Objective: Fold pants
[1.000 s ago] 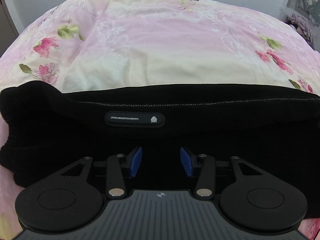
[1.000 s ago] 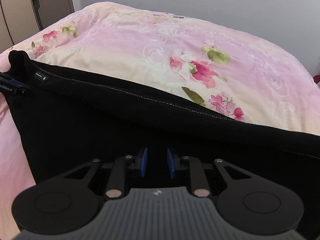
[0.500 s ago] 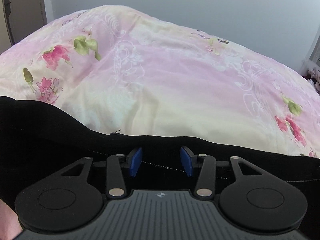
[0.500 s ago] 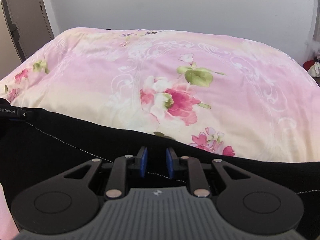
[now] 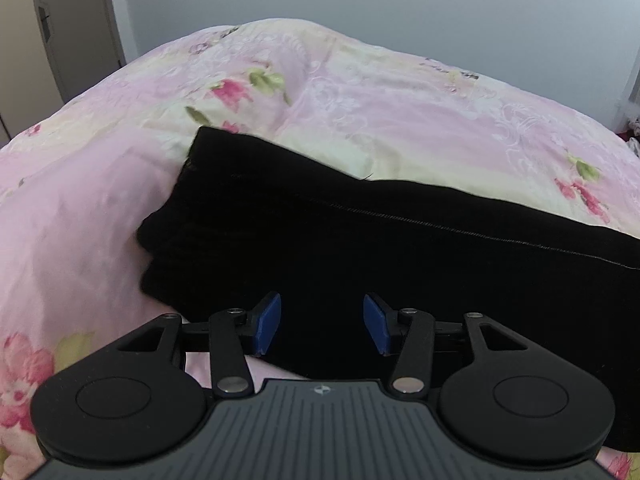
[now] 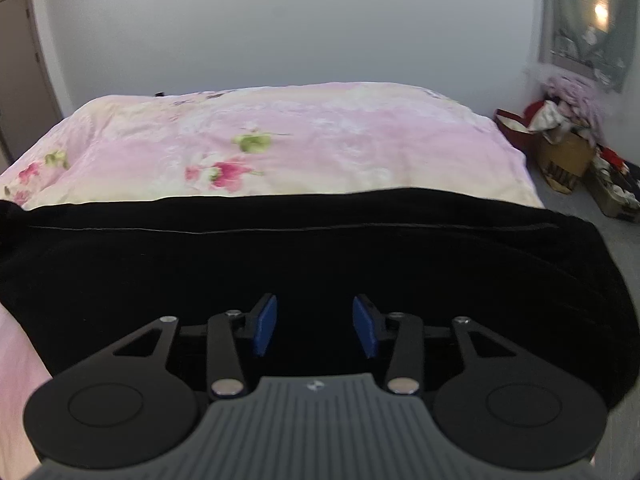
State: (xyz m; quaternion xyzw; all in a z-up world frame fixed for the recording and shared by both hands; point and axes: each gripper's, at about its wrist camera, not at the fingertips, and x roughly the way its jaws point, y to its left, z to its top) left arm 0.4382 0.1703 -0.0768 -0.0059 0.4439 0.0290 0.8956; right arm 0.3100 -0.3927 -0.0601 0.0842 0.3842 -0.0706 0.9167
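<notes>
Here the floral pink duvet (image 5: pixel 400 120) carries the black pants (image 5: pixel 360 248), lying in a long folded band across its near edge, the layered end at the left and a stitched seam along the far side. They look soft, limp and fairly thick, likely to sag and slide, so pinch the stacked edges or corners through all layers. The left gripper (image 5: pixel 322 326) and right gripper (image 6: pixel 314 326) are both spreading, blue pads apart above the cloth, gripping nothing.
</notes>
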